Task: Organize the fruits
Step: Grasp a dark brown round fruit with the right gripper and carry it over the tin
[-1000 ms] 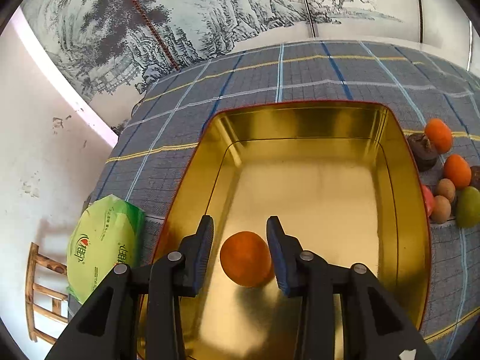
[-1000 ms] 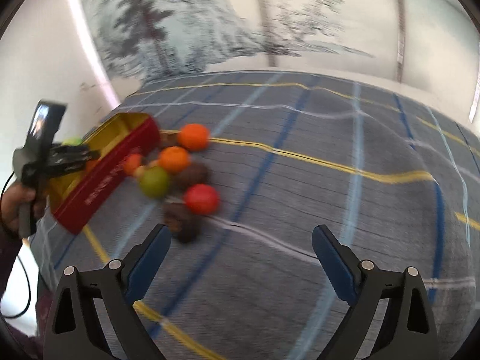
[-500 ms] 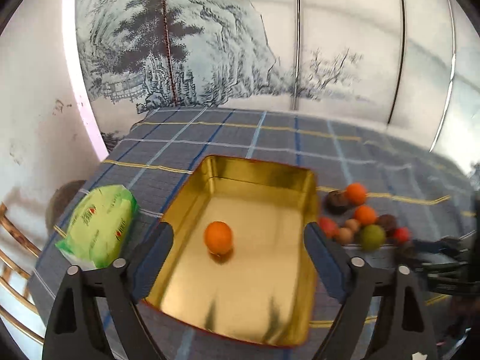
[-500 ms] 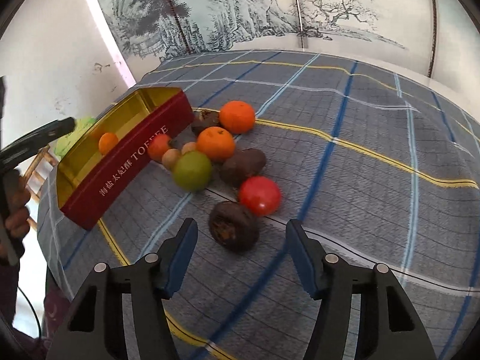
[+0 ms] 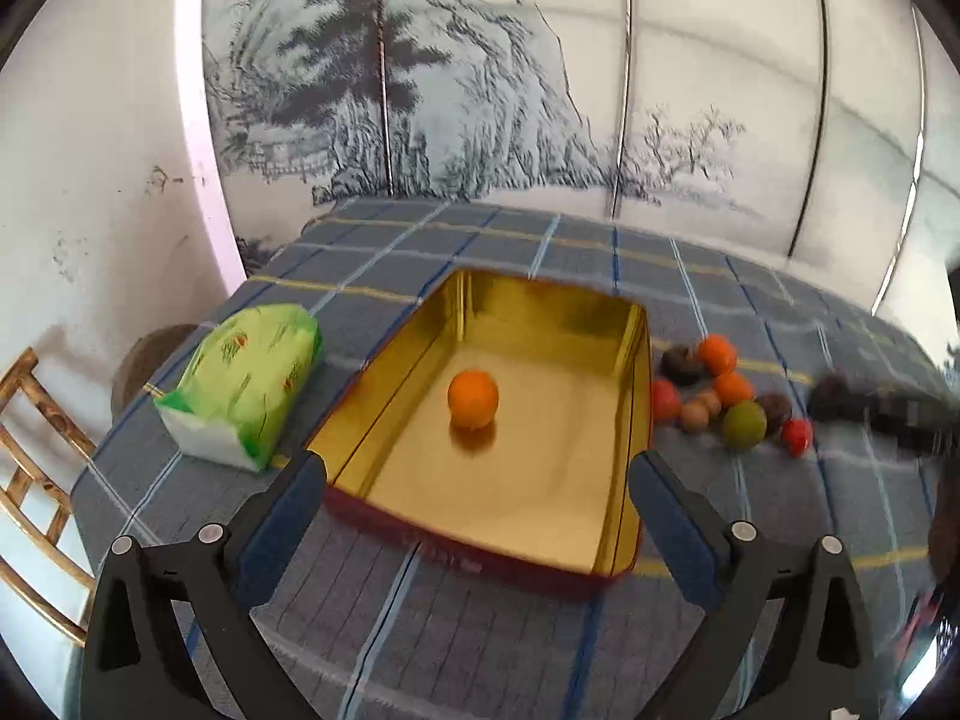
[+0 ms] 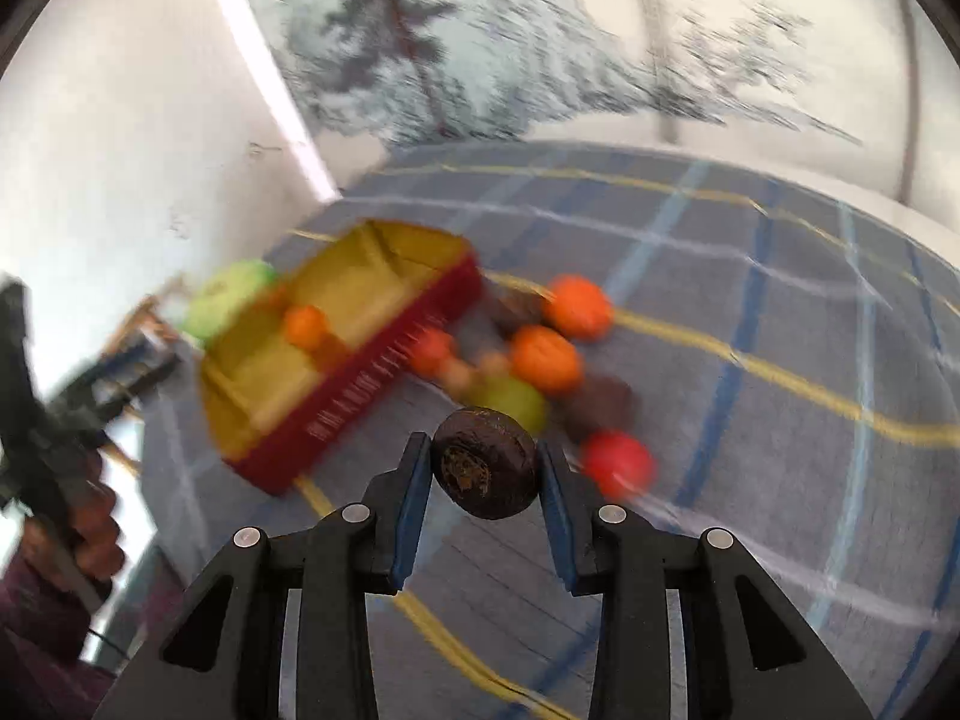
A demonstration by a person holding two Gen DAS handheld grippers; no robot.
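A gold-lined red tin [image 5: 624, 420] stands on the plaid tablecloth with one orange [image 5: 473, 399] inside. My left gripper [image 5: 477, 507] is open and empty, held back above the tin's near edge. To the tin's right lies a cluster of fruit: oranges [image 5: 717, 354], a green fruit [image 5: 744, 425], a red one [image 5: 797, 437] and dark brown ones. My right gripper [image 6: 485, 471] is shut on a dark brown fruit [image 6: 485, 463] and holds it above the cloth, near the blurred cluster [image 6: 543, 360] and the tin [image 6: 360, 360].
A green tissue pack [image 5: 246, 378] lies left of the tin near the table edge. A wooden chair [image 5: 30, 468] stands beyond that edge. A painted screen wall runs behind the table. The other hand-held gripper [image 6: 36, 420] shows at the left of the right wrist view.
My left gripper let go of the orange in the tin, opened wide and drew back. My right gripper closed on the dark brown fruit and lifted it off the cloth.
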